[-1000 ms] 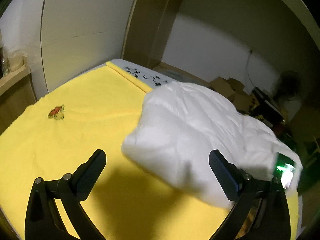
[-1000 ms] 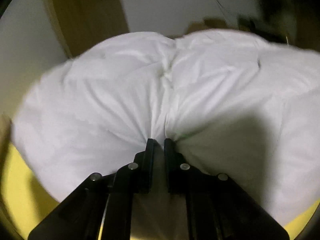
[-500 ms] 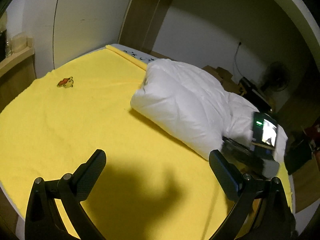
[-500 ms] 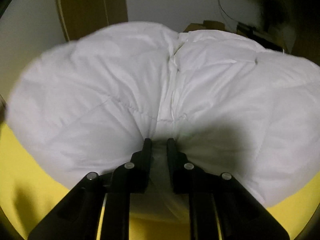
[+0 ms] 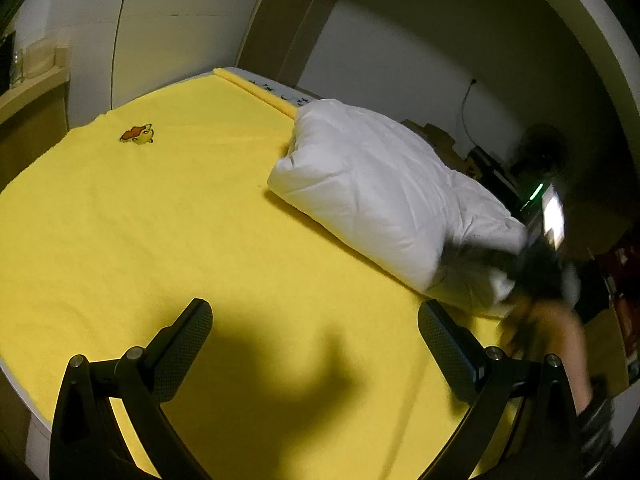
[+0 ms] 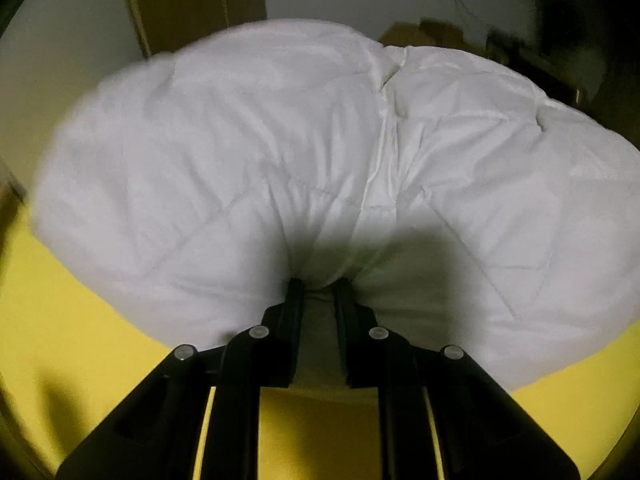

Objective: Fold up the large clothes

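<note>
White quilted duvet lies bunched on the yellow sheet, along the bed's right edge. Its long axis runs from the far right corner toward the near right edge, one rounded end pointing at the far corner.

Left gripper: jaws wide apart, nothing between them, hovering over bare sheet near the bed's near edge.

Right gripper: jaws narrow, clamped on a pinch of duvet fabric at the near end.

The left view alone shows the duvet's full length, a small cartoon patch toward the far left corner, and the blurred right gripper at the duvet's near end. The right view alone shows the grip itself and the centre seam running away from the jaws.
</note>
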`<state>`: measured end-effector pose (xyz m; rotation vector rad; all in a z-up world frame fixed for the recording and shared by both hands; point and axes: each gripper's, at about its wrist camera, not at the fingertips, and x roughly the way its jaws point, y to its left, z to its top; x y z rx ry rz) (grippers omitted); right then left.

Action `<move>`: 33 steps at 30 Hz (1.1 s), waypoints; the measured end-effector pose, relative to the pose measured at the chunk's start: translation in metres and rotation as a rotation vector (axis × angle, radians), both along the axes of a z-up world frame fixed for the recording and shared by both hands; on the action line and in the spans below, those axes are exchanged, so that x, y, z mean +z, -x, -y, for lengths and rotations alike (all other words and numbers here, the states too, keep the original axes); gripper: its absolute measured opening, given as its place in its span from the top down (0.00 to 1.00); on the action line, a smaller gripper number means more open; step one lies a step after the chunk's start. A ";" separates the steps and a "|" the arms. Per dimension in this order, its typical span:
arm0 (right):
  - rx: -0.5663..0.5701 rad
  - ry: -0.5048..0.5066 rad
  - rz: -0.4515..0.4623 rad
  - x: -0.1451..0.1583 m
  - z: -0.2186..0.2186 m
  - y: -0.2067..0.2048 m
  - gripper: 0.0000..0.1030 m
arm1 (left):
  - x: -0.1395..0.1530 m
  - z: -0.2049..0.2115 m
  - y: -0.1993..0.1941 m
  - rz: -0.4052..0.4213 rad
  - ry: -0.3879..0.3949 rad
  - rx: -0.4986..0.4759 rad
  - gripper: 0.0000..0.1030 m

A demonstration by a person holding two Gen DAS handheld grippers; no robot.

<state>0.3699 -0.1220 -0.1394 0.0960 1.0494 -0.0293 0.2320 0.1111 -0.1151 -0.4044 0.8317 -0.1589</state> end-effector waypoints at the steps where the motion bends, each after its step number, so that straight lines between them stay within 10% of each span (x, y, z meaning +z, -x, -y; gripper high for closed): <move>1: 0.000 0.008 0.058 0.021 0.002 -0.005 0.83 | 0.000 -0.003 0.002 0.001 0.002 0.006 0.00; 5: -0.072 -0.005 0.163 0.073 0.027 -0.073 0.28 | 0.001 -0.011 0.006 -0.001 0.011 0.018 0.00; 7: -0.141 -0.060 0.137 0.067 0.044 -0.115 0.41 | 0.002 -0.015 0.009 0.003 0.004 0.022 0.00; 10: -0.210 -0.090 0.099 0.038 0.064 -0.161 0.95 | 0.001 -0.024 0.013 0.004 -0.016 0.032 0.00; 11: -0.234 -0.123 0.067 0.020 0.071 -0.177 1.00 | 0.000 -0.028 0.014 -0.002 -0.023 0.039 0.00; 14: -0.244 -0.192 -0.037 -0.045 0.082 -0.209 1.00 | -0.008 -0.041 0.012 -0.029 -0.023 0.073 0.00; 18: -0.146 0.029 -0.053 -0.032 0.052 -0.213 1.00 | -0.014 -0.048 0.007 -0.044 0.008 0.097 0.00; 23: -0.227 -0.155 0.096 0.022 0.053 -0.118 0.99 | -0.024 -0.042 0.001 -0.070 0.012 0.080 0.00; 27: -0.157 -0.203 -0.003 -0.014 0.031 -0.066 1.00 | -0.029 -0.035 -0.011 -0.103 0.043 0.066 0.00; 33: -0.128 -0.114 0.097 -0.016 0.019 -0.061 1.00 | -0.017 -0.037 -0.033 -0.082 0.134 0.036 0.00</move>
